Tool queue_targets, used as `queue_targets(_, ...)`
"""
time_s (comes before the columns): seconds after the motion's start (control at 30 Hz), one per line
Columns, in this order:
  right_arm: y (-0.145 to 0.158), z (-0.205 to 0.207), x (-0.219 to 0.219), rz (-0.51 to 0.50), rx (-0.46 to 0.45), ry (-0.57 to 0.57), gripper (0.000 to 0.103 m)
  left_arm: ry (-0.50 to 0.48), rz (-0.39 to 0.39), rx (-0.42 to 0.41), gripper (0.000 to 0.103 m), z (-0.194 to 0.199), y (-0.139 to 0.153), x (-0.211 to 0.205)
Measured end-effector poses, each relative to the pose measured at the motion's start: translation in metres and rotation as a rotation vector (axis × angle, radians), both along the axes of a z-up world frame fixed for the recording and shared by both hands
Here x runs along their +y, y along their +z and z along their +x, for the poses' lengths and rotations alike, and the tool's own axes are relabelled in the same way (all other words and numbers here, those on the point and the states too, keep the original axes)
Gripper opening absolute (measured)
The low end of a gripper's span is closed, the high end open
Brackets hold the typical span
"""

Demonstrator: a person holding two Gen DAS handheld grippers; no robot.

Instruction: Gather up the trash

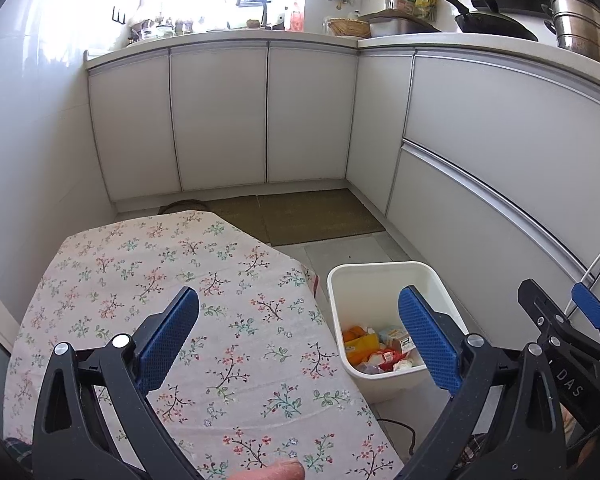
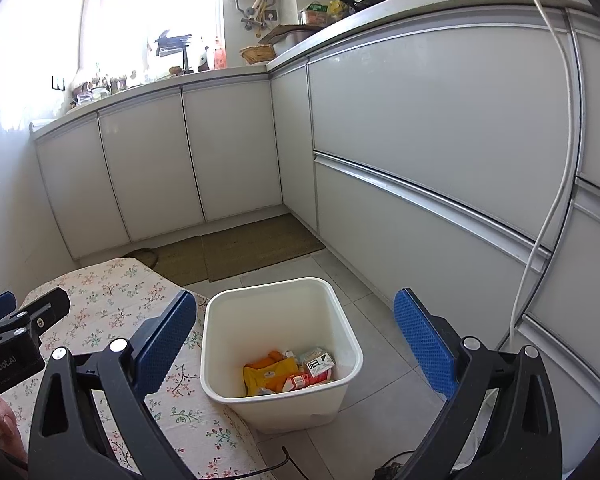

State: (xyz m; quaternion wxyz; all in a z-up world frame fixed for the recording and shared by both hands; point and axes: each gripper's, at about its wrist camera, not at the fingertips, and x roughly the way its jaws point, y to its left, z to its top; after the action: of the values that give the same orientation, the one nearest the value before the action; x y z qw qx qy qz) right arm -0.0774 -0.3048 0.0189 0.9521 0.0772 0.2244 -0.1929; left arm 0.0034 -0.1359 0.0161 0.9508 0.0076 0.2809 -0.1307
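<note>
Two empty claws, left claw (image 1: pixel 296 336) and right claw (image 2: pixel 296 336), gape above one bin (image 2: pixel 220 360).

One white bin (image 2: pixel 280 360) stands on the floor, holding several crumpled wrappers and cartons (image 2: pixel 288 372), too jumbled to count. One floral-covered table (image 1: pixel 180 300). Two doormats (image 1: pixel 300 216). Two grippers, each with two blue pads.
</note>
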Motion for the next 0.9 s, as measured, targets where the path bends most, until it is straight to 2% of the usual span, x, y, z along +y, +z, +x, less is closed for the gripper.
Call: queue_targets(0.9, -0.0085, 0.0046, -0.0017, 0.02, 0.035, 0.01, 0.096, 0.007, -0.005, 0.03, 0.096, 0.0035, -0.0072, -0.0065)
